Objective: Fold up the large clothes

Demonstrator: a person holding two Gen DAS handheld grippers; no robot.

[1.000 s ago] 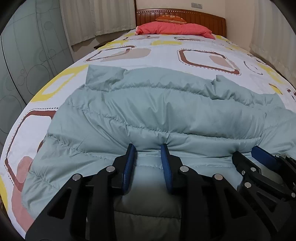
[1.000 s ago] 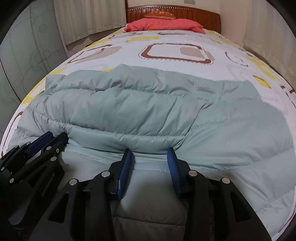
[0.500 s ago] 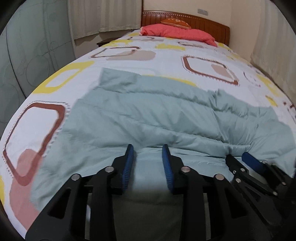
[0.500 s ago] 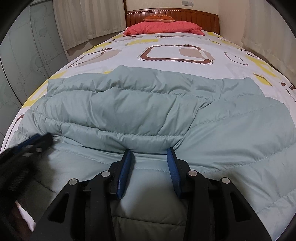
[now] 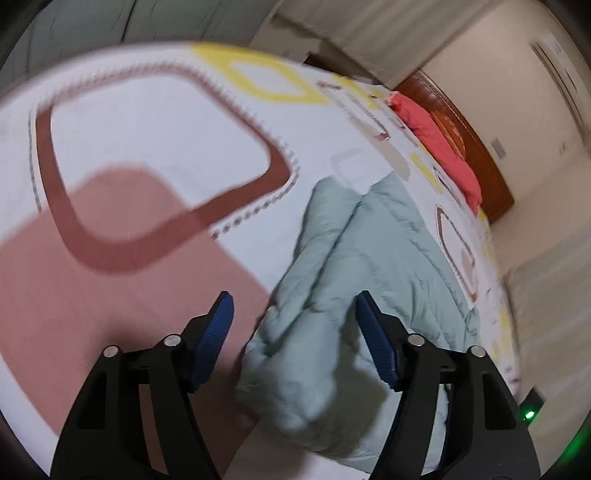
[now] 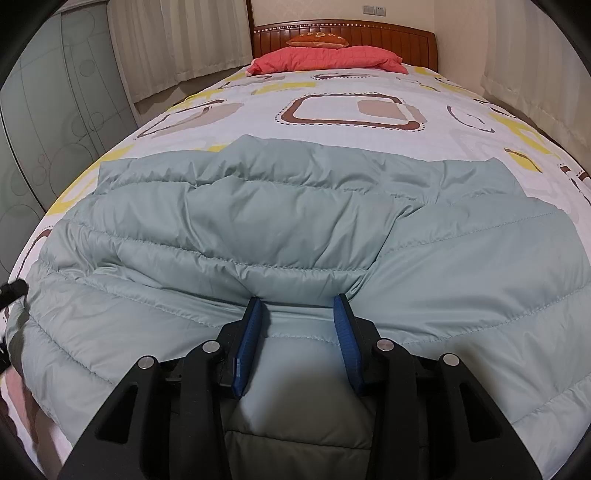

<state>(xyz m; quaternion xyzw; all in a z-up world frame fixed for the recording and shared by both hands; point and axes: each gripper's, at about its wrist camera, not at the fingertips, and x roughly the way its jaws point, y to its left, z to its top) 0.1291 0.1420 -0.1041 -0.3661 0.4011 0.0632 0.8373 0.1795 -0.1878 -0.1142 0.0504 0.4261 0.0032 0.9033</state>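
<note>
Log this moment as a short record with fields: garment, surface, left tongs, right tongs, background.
garment: pale green quilted jacket, spread flat, partly folded over
surface: patterned bedsheet
left tongs: open, tilted view, over the jacket's edge, nothing gripped
right tongs: open, tips against a fold of the jacket
background: red pillow, wooden headboard

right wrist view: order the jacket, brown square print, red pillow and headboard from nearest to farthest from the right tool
1. Jacket, right at the right tool, lower frame.
2. Brown square print, mid-bed, beyond the jacket.
3. Red pillow, at the bed's head.
4. Headboard, just behind the pillow.
</note>
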